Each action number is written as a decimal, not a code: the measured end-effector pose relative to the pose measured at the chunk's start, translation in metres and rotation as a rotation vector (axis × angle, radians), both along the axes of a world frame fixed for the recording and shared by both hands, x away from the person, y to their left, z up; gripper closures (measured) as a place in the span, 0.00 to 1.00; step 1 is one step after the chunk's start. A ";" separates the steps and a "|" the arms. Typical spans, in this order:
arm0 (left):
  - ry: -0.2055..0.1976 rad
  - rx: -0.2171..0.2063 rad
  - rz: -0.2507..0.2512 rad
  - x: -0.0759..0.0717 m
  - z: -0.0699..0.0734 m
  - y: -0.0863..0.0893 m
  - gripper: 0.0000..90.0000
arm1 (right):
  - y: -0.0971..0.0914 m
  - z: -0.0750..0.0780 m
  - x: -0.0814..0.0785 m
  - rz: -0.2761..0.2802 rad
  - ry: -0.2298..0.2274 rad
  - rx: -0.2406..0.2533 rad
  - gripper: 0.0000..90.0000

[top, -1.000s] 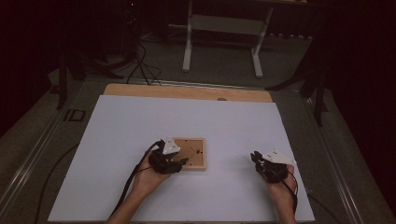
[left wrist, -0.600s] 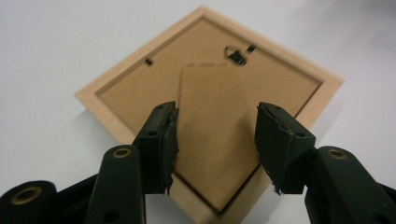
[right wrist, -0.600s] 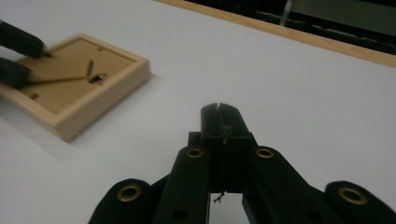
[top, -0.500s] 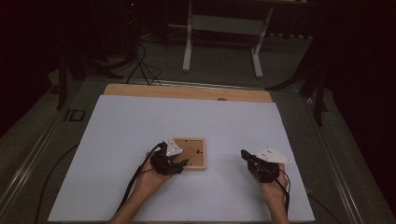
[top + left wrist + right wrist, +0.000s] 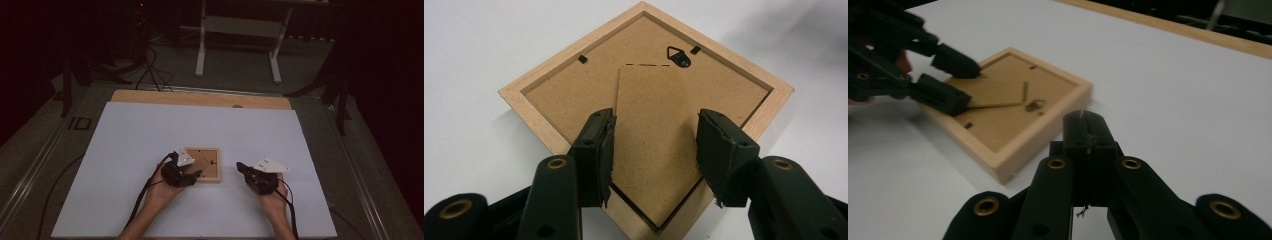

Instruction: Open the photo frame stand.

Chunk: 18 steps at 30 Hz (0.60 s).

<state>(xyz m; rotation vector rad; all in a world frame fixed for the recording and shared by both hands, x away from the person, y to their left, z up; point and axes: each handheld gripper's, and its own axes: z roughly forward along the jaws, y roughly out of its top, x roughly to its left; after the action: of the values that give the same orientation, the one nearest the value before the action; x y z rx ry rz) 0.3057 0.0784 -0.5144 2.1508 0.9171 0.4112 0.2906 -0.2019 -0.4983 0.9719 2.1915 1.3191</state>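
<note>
A small wooden picture frame (image 5: 209, 172) lies face down on the white sheet, its brown backing up, with a hanger hook (image 5: 679, 56) near one corner. My left gripper (image 5: 196, 172) reaches over the frame's left part. In the left gripper view its jaws (image 5: 654, 145) close on the two side edges of the backing's fold-out stand flap (image 5: 654, 100). My right gripper (image 5: 240, 166) is shut and holds nothing. It hovers low over the sheet just right of the frame (image 5: 1048, 130), pointing at it (image 5: 1084, 120). The left gripper (image 5: 960, 82) is also visible there.
The white sheet (image 5: 150, 130) covers the table, with a wooden strip (image 5: 200, 98) along its far edge. Beyond it stand white table legs (image 5: 202, 45) and dark floor cables (image 5: 150, 65). A black cable (image 5: 145, 195) trails from the left gripper.
My right gripper has slid left across the sheet toward the frame. The left gripper has stayed on the frame's back.
</note>
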 end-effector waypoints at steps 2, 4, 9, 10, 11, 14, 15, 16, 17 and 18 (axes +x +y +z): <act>0.001 0.000 0.000 0.000 0.000 0.000 0.55 | 0.008 -0.002 0.000 0.019 0.004 -0.008 1.00; 0.001 -0.002 0.004 -0.001 0.000 0.000 0.56 | 0.015 -0.004 0.000 0.038 0.012 -0.012 1.00; 0.002 -0.001 0.003 -0.002 0.000 0.001 0.55 | 0.031 -0.012 0.001 0.076 0.026 -0.028 1.00; 0.002 -0.001 0.003 -0.002 0.000 0.002 0.55 | 0.034 -0.014 0.001 0.085 0.032 -0.035 1.00; 0.003 -0.006 0.008 -0.002 0.000 0.002 0.55 | 0.035 -0.015 0.000 0.090 0.035 -0.037 1.00; 0.001 -0.009 0.011 -0.003 -0.001 0.002 0.55 | 0.042 -0.018 -0.001 0.109 0.041 -0.046 1.00; 0.001 -0.010 0.014 -0.003 -0.001 0.002 0.55 | 0.043 -0.019 -0.001 0.113 0.041 -0.050 1.00; 0.000 -0.011 0.015 -0.003 -0.001 0.002 0.55 | 0.044 -0.019 -0.002 0.118 0.044 -0.049 1.00; -0.001 -0.013 0.017 -0.003 -0.001 0.002 0.55 | 0.045 -0.020 -0.002 0.120 0.044 -0.049 1.00; -0.001 -0.013 0.017 -0.004 -0.001 0.002 0.56 | 0.046 -0.020 -0.002 0.122 0.045 -0.050 1.00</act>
<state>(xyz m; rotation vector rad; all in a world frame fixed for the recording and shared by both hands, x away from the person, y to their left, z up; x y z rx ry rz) 0.3021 0.0802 -0.5154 2.1321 0.9359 0.4143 0.2888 -0.1554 -0.5185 0.8697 2.3397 1.2999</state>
